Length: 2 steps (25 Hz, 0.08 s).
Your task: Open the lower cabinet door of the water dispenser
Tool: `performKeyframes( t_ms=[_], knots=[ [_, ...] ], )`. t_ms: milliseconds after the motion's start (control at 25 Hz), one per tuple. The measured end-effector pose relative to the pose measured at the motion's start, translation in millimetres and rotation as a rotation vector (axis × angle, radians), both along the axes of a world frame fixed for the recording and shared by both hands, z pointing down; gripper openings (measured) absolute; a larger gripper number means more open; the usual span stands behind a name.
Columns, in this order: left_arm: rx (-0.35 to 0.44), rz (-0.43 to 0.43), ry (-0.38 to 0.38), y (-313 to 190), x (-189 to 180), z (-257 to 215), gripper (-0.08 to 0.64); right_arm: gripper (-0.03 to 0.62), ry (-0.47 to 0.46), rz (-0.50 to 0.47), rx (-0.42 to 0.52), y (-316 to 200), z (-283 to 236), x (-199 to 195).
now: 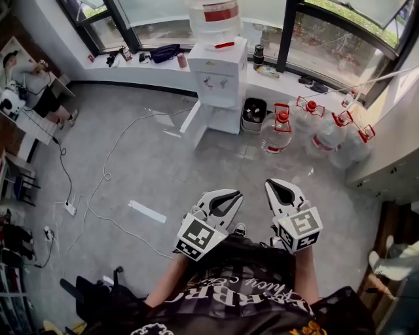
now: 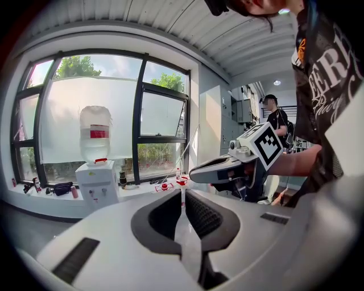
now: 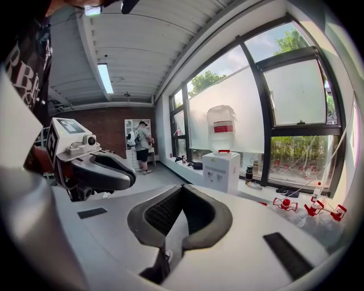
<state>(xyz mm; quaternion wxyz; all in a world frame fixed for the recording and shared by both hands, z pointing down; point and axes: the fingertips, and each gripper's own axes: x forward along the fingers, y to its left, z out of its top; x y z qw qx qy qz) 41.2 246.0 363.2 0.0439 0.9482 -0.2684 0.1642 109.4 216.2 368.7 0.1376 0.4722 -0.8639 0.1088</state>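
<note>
The black ribbed fingers (image 2: 203, 213) of the left gripper (image 2: 182, 194) are closed tip to tip with nothing between them; those of the right gripper (image 3: 181, 192) meet the same way, also empty. In the head view both forearms reach forward from the torso, side by side and near each other but apart; each gripper tilts slightly downward over the grey floor (image 1: 150, 176) and points toward the far window wall. The white box-shaped water dispenser (image 1: 219, 72) stands there against the white window ledge (image 1: 131, 69), well apart from both grippers; an inverted clear water bottle with a red label (image 1: 215, 16) sits on top, and two small taps show on its front. Its white lower cabinet door (image 1: 192, 124) stands swung outward at the picture's left of the base. A black bin (image 1: 254, 112) sits just beside the dispenser; clear water jugs with red handles (image 1: 278, 131) stand near it.
</note>
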Motion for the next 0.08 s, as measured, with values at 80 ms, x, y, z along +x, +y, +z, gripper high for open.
performKeyframes(
  t_ms=[80],
  knots=[
    [0.005, -0.001, -0.003, -2.0, 0.1, 0.5, 0.02, 0.012, 0.0, 0.009, 0.005, -2.5, 0.4, 4.1]
  ],
)
